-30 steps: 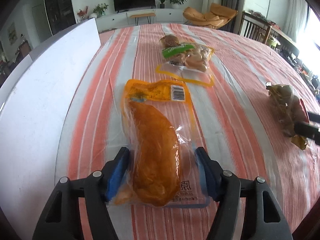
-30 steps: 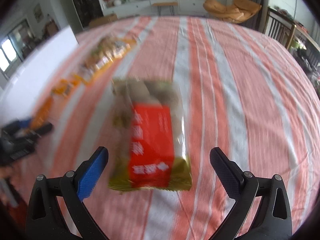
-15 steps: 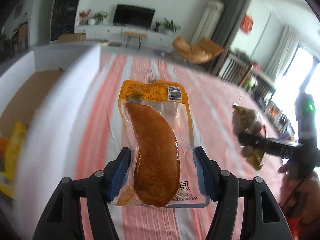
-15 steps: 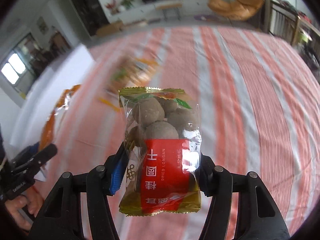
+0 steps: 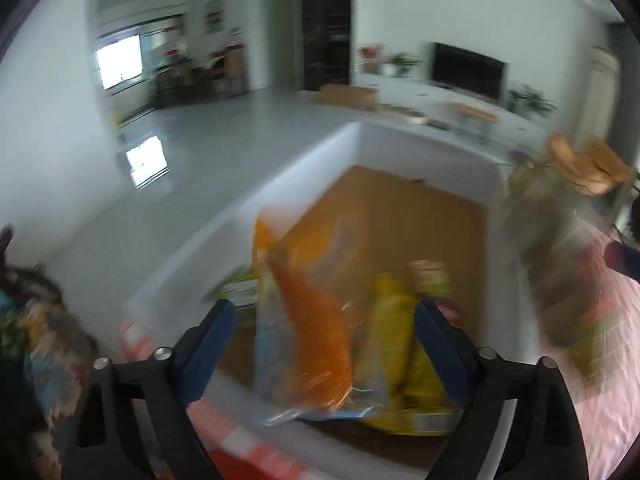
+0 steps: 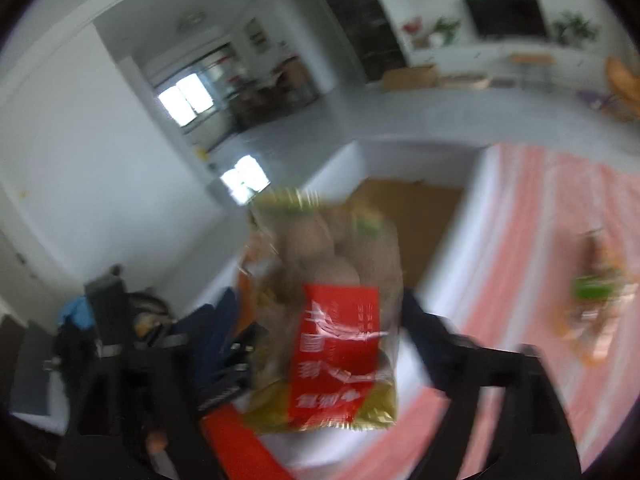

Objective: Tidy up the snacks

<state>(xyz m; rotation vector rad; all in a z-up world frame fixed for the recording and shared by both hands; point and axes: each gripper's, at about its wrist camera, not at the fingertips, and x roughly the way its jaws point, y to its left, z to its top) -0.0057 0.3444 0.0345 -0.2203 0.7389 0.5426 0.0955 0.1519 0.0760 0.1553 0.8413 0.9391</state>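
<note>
My left gripper (image 5: pixel 324 340) hangs over the white box (image 5: pixel 424 148). Its jaws are opening, and the orange snack packet (image 5: pixel 312 320) sits blurred between the blue pads (image 5: pixel 212 336) with gaps on both sides. My right gripper (image 6: pixel 320 332) is just right of the box (image 6: pixel 452 240), over its near corner. Its jaws are opening too. The longan packet with the red label (image 6: pixel 336 320) is between its fingers, loose of the pads as far as the blur shows. In the left wrist view that packet (image 5: pixel 556 272) is a brown smear at the right.
The box has a brown cardboard floor (image 5: pixel 420 232) holding a yellow packet (image 5: pixel 396 332) and a green-labelled one (image 5: pixel 236 288). On the striped tablecloth (image 6: pixel 520 208) to the right lies a bun packet with a green label (image 6: pixel 596 292). Grey floor lies beyond the box.
Both grippers swung left and up from the striped table to the white box. The right one closed on the longan packet. Both jaws have now spread off their packets.
</note>
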